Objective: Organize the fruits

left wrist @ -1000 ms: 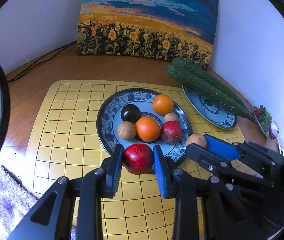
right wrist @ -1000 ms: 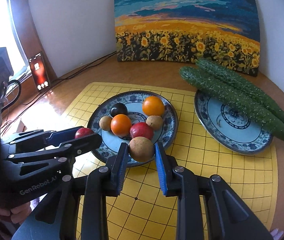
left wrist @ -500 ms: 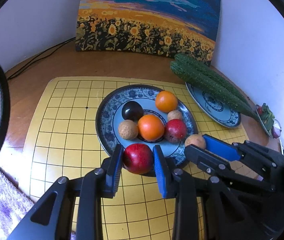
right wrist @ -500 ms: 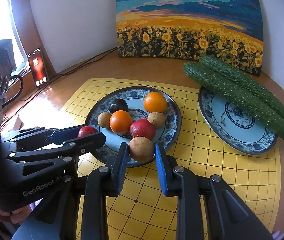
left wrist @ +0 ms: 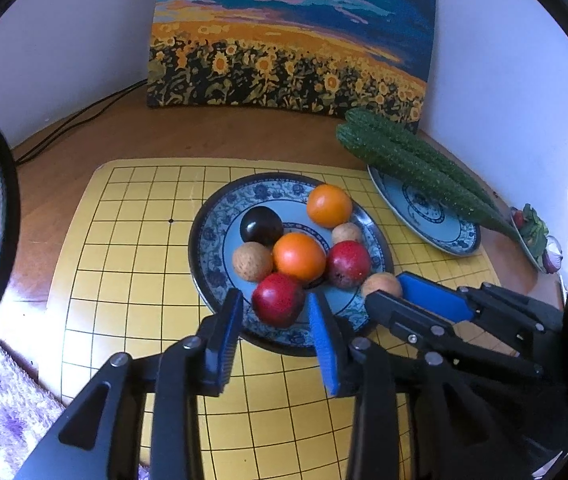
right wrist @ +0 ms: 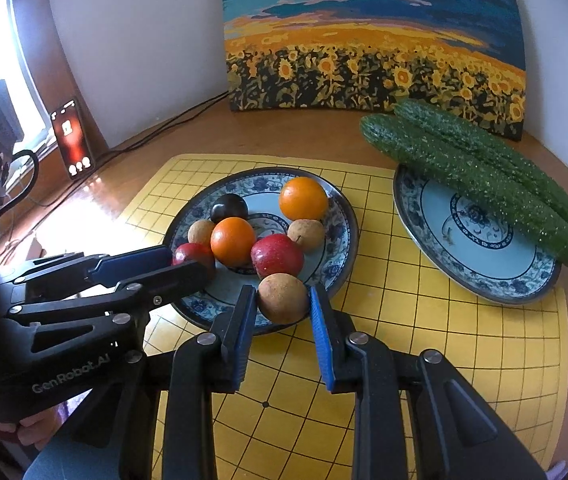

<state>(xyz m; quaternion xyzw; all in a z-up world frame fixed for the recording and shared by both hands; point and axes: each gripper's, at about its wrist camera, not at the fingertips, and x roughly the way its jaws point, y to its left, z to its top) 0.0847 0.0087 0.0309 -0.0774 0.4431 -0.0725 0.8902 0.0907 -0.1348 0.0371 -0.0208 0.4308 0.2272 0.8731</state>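
Left gripper opening, pads loosened off glossy round red apple on patterned blue-white porcelain plate; right gripper pinching rough tan round fruit.

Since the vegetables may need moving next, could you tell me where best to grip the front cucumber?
Grip the front cucumber across its middle, from above: it is long and narrow, lies slanted over the plate rim, and presses against the second cucumber, so an end grip would probably tip it.
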